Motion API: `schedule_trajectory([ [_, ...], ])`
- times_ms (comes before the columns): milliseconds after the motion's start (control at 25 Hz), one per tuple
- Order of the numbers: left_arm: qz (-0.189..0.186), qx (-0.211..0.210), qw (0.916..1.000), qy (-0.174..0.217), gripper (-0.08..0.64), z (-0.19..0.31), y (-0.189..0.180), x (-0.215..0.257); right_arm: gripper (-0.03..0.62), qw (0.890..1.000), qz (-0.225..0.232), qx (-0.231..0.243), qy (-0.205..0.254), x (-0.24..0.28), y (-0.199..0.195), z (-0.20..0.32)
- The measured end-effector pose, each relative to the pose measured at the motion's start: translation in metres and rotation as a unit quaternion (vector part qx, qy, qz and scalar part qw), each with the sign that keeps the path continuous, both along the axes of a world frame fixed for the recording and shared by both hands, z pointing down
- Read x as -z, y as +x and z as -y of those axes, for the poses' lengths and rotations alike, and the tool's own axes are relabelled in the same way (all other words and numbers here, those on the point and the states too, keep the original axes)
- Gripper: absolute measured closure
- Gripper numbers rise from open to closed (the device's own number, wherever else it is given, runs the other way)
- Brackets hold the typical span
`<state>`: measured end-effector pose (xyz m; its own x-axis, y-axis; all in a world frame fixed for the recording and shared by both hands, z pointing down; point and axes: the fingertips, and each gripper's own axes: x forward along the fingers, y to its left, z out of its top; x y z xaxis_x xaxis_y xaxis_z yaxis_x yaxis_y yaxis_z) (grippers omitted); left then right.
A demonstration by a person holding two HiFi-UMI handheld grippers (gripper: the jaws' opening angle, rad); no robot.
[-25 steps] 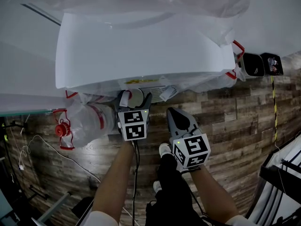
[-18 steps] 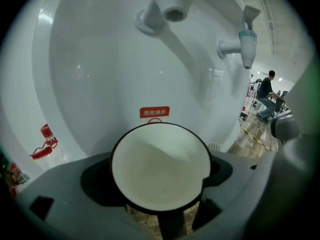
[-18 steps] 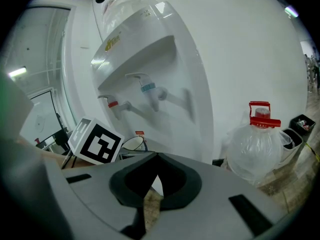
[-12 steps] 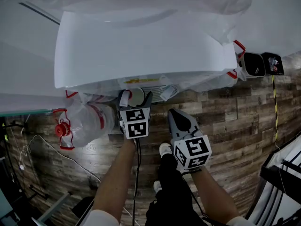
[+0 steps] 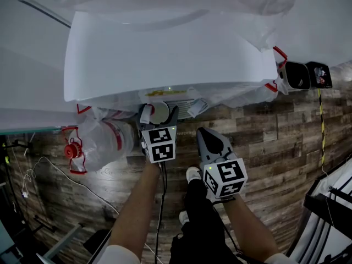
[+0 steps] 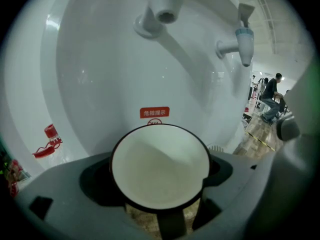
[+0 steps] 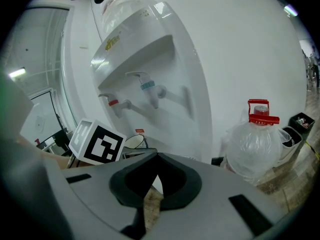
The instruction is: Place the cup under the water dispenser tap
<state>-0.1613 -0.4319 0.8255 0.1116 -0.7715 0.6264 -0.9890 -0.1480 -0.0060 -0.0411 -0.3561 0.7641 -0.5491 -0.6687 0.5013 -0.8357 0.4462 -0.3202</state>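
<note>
A white cup with a dark rim [image 6: 160,159] sits between the jaws of my left gripper [image 6: 161,176], which is shut on it. The cup is empty and upright, inside the recess of the white water dispenser [image 6: 100,74]. One tap [image 6: 164,5] hangs above and slightly beyond the cup; a blue-handled tap [image 6: 243,40] is off to the right. In the head view the left gripper [image 5: 157,117] holds the cup [image 5: 160,113] at the dispenser's front [image 5: 165,59]. My right gripper [image 5: 203,132] hovers beside it over the floor, shut and holding nothing. The right gripper view shows the cup [image 7: 134,141] below the red tap [image 7: 114,103].
Bagged water bottles with red caps stand on either side of the dispenser [image 5: 102,139] [image 7: 257,144]. Two black bins [image 5: 300,75] sit at the right. Cables [image 5: 60,172] trail over the wood floor. A red warning label [image 6: 154,112] is behind the cup. People are far off at the right [image 6: 272,91].
My left gripper with the cup has shifted slightly right and toward the dispenser. The right gripper has barely moved.
</note>
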Motion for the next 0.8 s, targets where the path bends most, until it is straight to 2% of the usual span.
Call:
schedule_trajectory([
  [320,0.003,-0.007,0.9998,0.018,0.1,-0.002,0.0,0.005,0.574,1.0,-0.001,0.001,-0.002,-0.001,-0.002,-0.003],
  [560,-0.007,-0.002,0.9999,0.015,0.098,-0.004,0.0,0.007,0.574,1.0,0.001,0.0,-0.003,0.002,-0.001,-0.004],
  [800,-0.002,0.0,0.9997,0.022,0.098,-0.007,-0.003,0.014,0.574,1.0,0.001,0.001,-0.003,0.004,-0.002,-0.008],
])
